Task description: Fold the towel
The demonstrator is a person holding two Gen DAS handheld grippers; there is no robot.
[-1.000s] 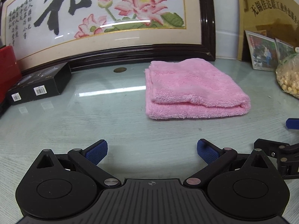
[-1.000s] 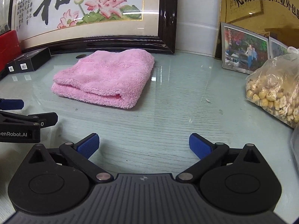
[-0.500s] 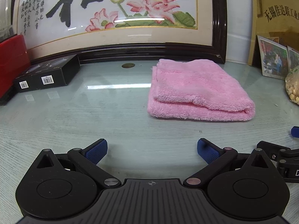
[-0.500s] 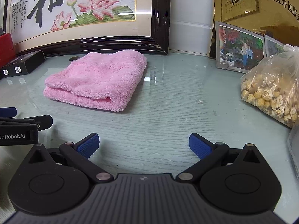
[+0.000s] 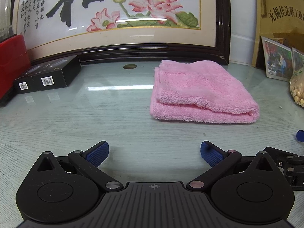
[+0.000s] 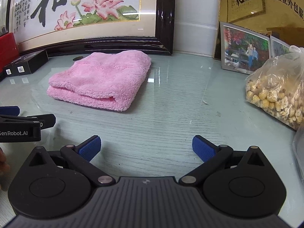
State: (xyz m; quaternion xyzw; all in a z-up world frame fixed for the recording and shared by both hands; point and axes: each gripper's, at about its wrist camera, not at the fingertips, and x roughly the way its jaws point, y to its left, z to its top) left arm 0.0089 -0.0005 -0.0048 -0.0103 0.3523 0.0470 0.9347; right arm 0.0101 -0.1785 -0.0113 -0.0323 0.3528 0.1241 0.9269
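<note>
We hold both grippers low over the glass-topped bench [image 5: 95,117], and the pink towel [image 5: 201,93] lies ahead of us on the far half of it, just in front of the big framed embroidery [image 5: 117,15]. Our left gripper [image 5: 154,153] has its fingers spread wide with nothing between them, and our right gripper [image 6: 146,148] is the same, wide apart and empty. The towel sits far and to the right of the left fingers, far and to the left of the right ones, so it lies roughly between the two, well apart from both; we judge neither hand clearly nearer. It already looks folded into a thick rectangle, with its long axis running left to right across our line of reach. The left view shows the stacked loose edges along the towel's left side and a rounded fold at its right end. The right view shows the near right corner open like a pocket [image 6: 112,98], plus a bag of puffed snacks [image 6: 275,93] and a photo frame [image 6: 245,49] on the right. The black boxes [image 5: 47,74] on the left are clearest in the left view. Any further fold, we judge, starts from that left edge.
</note>
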